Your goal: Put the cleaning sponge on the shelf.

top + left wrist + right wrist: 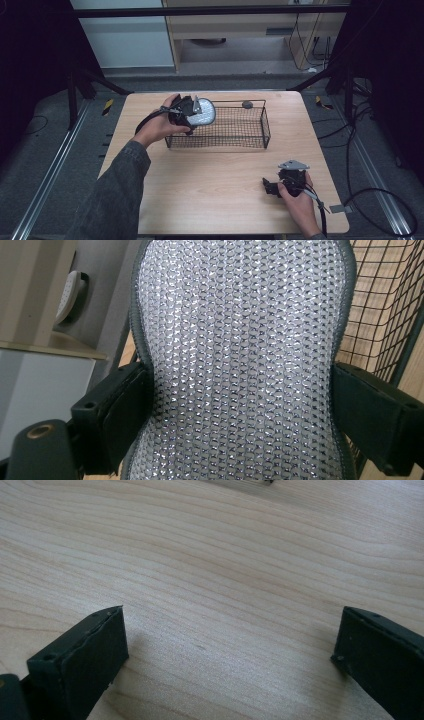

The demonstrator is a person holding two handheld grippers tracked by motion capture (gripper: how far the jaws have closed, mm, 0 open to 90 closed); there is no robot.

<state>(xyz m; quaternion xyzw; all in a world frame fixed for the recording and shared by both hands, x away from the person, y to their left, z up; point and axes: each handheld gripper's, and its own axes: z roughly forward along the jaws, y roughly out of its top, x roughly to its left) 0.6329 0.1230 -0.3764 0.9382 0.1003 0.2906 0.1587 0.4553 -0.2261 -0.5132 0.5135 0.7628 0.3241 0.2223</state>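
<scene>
A silver mesh pad (240,360) is clamped between the jaws of the left gripper (187,114), held above the left end of the wire basket (240,144). The right gripper (280,187) is rested on the table (210,185) near its right front corner, jaws apart, nothing between them.

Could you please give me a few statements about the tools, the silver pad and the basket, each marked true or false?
1. The left tool grips a silver mesh-textured oval pad. True.
2. The right tool holds a cloth. False: its jaws are open over bare wooden table.
3. The black wire basket stands on the table. True.
4. The pad lies flat on the basket's floor. False: it is held up at the basket's left end.
</scene>
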